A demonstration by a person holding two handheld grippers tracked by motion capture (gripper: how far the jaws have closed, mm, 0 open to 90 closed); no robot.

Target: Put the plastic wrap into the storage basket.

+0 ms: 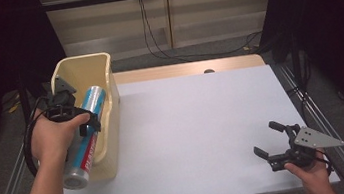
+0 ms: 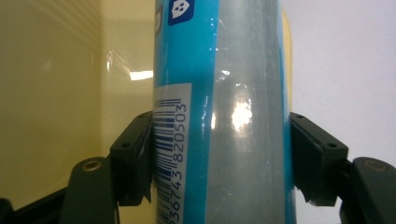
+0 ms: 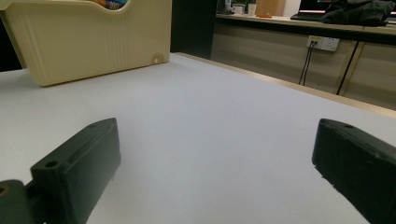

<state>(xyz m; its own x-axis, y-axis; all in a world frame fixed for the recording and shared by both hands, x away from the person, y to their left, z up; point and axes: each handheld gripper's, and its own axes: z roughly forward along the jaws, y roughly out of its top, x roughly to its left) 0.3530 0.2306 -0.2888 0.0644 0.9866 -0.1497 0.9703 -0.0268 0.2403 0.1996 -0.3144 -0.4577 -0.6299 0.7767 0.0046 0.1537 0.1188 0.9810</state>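
A tall can (image 1: 86, 133) with a blue and silver label lies tilted in the cream plastic bin (image 1: 104, 73) at the table's left, its metal bottom sticking out over the bin's near end. My left gripper (image 1: 73, 121) is shut on the can's middle. In the left gripper view both pads press the can (image 2: 224, 112) by its barcode, with the bin's cream wall (image 2: 56, 93) behind. My right gripper (image 1: 265, 140) rests low at the near right of the table, open, nothing between its jaws. In the right gripper view the bin (image 3: 93, 42) stands far across the white tabletop.
The white tabletop (image 1: 198, 123) stretches between the bin and the right gripper. A wooden strip (image 1: 186, 69) edges the far side. Cables hang behind the table, and metal rails (image 1: 307, 104) run along both sides.
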